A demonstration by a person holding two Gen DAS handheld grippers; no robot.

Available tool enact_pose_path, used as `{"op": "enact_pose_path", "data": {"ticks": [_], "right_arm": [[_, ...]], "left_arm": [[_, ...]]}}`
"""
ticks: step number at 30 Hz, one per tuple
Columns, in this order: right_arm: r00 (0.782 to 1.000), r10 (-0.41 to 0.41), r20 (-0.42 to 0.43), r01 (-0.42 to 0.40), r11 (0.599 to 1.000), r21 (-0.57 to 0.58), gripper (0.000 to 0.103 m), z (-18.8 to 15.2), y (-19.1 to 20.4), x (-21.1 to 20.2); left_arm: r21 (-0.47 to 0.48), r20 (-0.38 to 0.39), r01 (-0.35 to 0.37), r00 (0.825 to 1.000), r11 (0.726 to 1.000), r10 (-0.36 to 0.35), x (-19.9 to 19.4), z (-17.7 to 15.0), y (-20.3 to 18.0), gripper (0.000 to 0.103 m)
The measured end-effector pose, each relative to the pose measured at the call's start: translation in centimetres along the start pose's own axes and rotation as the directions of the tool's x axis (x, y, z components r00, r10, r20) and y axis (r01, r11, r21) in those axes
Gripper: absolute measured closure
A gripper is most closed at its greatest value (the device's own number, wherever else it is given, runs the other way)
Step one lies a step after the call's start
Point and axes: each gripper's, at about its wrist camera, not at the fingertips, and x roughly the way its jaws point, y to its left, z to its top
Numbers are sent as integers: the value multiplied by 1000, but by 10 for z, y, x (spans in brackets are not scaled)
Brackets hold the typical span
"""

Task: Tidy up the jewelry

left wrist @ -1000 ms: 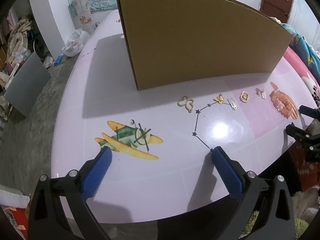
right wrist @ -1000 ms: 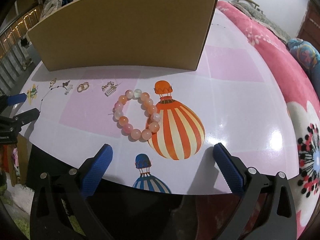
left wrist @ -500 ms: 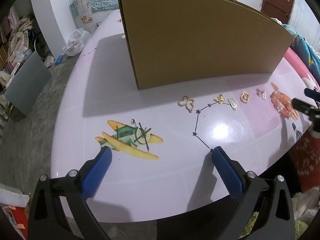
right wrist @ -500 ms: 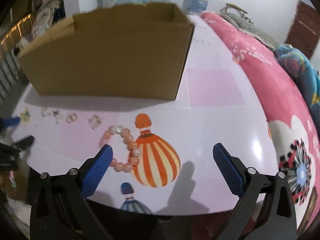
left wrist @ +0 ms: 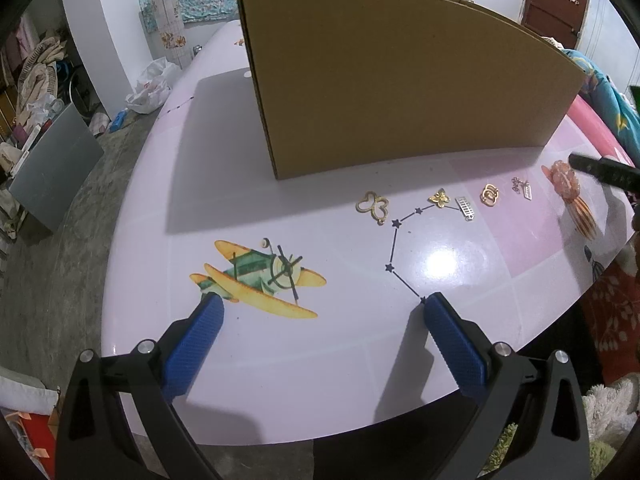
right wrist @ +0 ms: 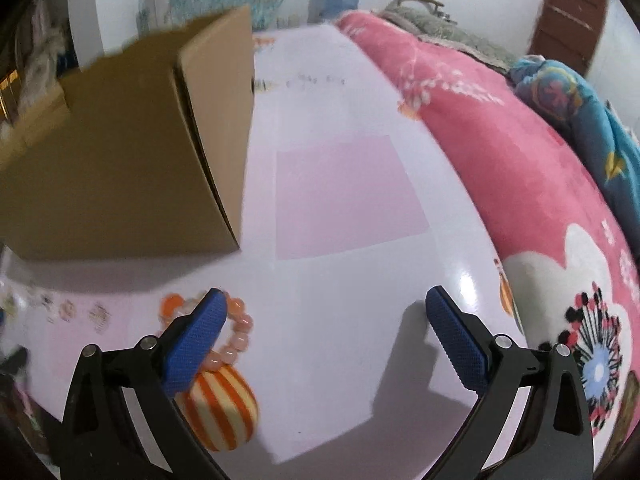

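Observation:
Small jewelry lies in a row before a cardboard box (left wrist: 400,92): a gold butterfly outline (left wrist: 373,207), a gold flower (left wrist: 439,197), a silver bar charm (left wrist: 465,207), gold rings (left wrist: 490,195), a silver charm (left wrist: 523,188) and a pink bead bracelet (left wrist: 565,176). My left gripper (left wrist: 320,316) is open and empty above the table's near edge. My right gripper (right wrist: 322,312) is open and empty; its left finger (right wrist: 196,336) overlaps the bracelet (right wrist: 236,336). The box (right wrist: 120,152) stands to its left. The right view is blurred.
The pink table (left wrist: 320,360) carries printed pictures: a plane (left wrist: 256,276), a star line, a striped balloon (right wrist: 218,408). A pink blanket (right wrist: 520,184) lies along the table's right side. Floor clutter sits far left in the left wrist view.
My right gripper has swung forward and to the right over the table, past the bracelet, which now sits at its left finger. My left gripper has stayed still.

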Motion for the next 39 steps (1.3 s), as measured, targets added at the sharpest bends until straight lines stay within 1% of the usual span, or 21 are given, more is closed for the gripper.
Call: {"op": "enact_pose_path", "data": {"ticks": [1,4,9,12,15,17,21,25,27,32,34,39], "right_arm": [[999,24,25,-24,1000,13,7,1,-2,-8],[994,63,89,-65,998,13,7,-3,-1,-31],[978,164,130,-159,986,-42,7,-17,17,-56],[967,232,109,-217,967,-130,7,-29,44,-65],[961,264,83,-242,946,-214,8,-41,67,-66],[957,285,51,-265,934,-239,12,-50,80,-65],[944,331,-14,-325,917,-233,22,-62,96,-60],[935,354,-38,-353,907,-230,30,-68,108,-59],[936,347,-50,-349,906,-238,32,-71,114,-56],[941,331,-72,-338,912,-232,40,-72,116,-44],[941,330,-67,-337,912,-232,42,-72,116,-44],[945,323,-57,-327,914,-240,50,-72,116,-46]], "left_arm": [[-1,0,0,1000,1000,0,0,0,0,4],[-5,0,-2,1000,1000,2,0,-1,0,4],[-7,-1,-1,1000,1000,1,-1,-2,0,4],[-9,-2,-1,1000,1000,1,-1,-2,0,4],[-7,-3,-1,1000,1000,1,-1,-2,0,4],[-8,-5,-1,1000,1000,1,-1,-2,1,4],[-8,-10,-1,1000,1000,1,-1,-1,1,4],[-9,-8,-3,1000,1000,3,-1,0,1,4],[-11,-8,-5,1000,1000,5,-1,-1,1,4],[-10,-5,-5,1000,1000,5,-1,-2,0,4],[-11,-4,-5,1000,1000,5,-2,-2,0,4],[-12,-2,-4,1000,1000,4,-2,-3,0,4]]}}
